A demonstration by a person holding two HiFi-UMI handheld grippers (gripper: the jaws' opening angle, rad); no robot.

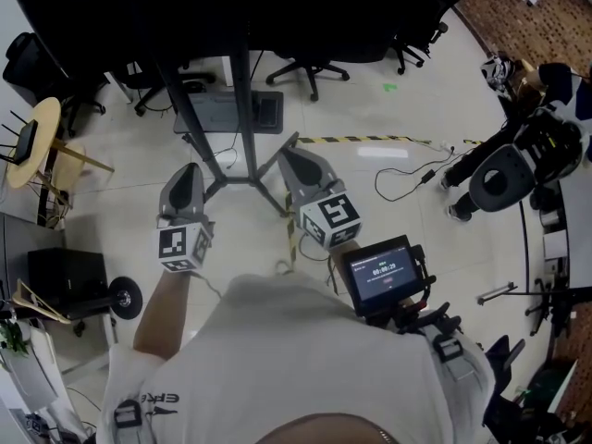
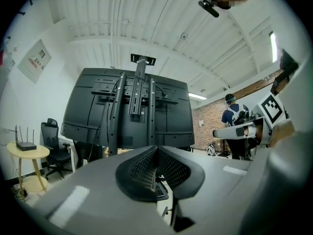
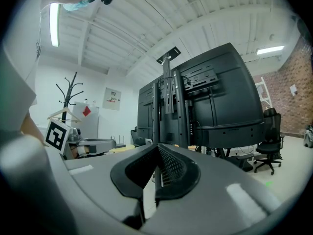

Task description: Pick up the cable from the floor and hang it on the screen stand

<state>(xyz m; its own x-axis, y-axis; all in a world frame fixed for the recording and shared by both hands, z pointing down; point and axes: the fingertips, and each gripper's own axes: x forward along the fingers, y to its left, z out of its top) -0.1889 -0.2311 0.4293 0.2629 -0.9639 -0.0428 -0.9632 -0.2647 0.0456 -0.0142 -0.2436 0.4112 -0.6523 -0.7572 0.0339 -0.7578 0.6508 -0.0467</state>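
The person holds both arms forward at about waist height, elbows bent, with each tool pointing level toward the stand (image 1: 242, 91). The left hand-held gripper (image 1: 188, 172) sits just left of the stand's base legs, and the left forearm runs straight back to the body. Its jaws are pressed together with nothing between them. The right hand-held gripper (image 1: 290, 154) angles slightly inward near the right base leg. Its jaws are also pressed together and empty. Both gripper views look at the back of the screen (image 2: 132, 116) on its stand. The cable (image 1: 407, 178) lies in loose loops on the floor (image 1: 407, 239), right of the stand and well apart from both grippers.
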